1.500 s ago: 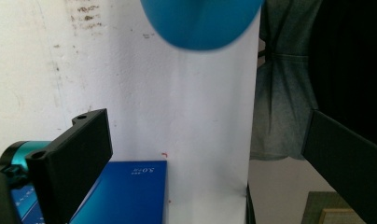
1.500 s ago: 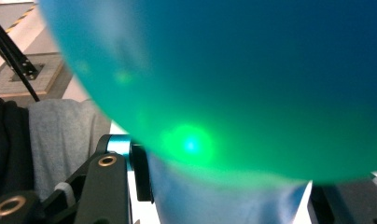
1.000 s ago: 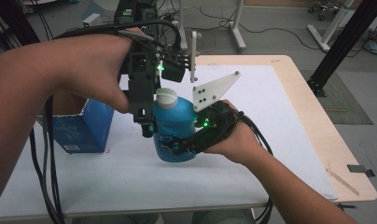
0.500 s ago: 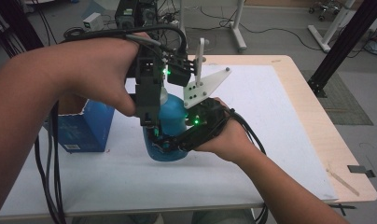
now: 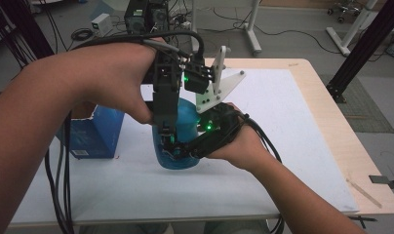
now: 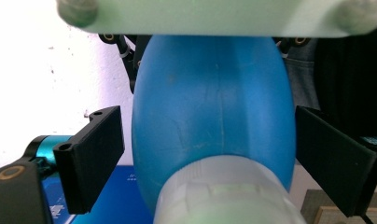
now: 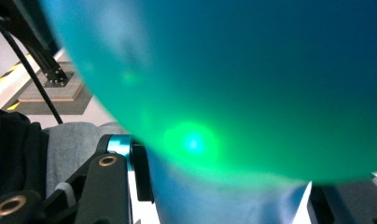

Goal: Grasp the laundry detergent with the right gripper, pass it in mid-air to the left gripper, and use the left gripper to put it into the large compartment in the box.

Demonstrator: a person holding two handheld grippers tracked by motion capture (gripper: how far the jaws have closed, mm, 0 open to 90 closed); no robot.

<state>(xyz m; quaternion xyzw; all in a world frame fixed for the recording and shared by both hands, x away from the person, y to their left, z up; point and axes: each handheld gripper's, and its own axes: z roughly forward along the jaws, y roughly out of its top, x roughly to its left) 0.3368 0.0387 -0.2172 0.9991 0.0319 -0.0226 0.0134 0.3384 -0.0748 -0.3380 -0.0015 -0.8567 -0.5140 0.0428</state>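
Observation:
A blue plastic bottle [image 5: 185,122] with a white screw cap [image 6: 224,193] stands on the white mat [image 5: 292,126]. My right gripper [image 5: 181,148] reaches in from the right, shut on the bottle's lower body; in the right gripper view [image 7: 224,200] the blue wall presses close, lit by a green glow. My left gripper [image 5: 167,130] hangs straight down over the bottle's top. In the left gripper view [image 6: 212,163] it is open, its black jaws set wide on either side of the bottle's shoulder and the cap between them. The left hand hides the cap in the high view.
A blue carton [image 5: 95,134] stands at the left of the mat, close to the left forearm. Thick black cables [image 5: 63,165] trail off the table's left side. The wooden table edge [image 5: 341,122] runs along the right, with a black frame post [image 5: 365,48] beyond it.
My left gripper has come down over the bottle's top, and the white cap is now hidden from above. The right gripper has kept hold of the bottle, shifting slightly left.

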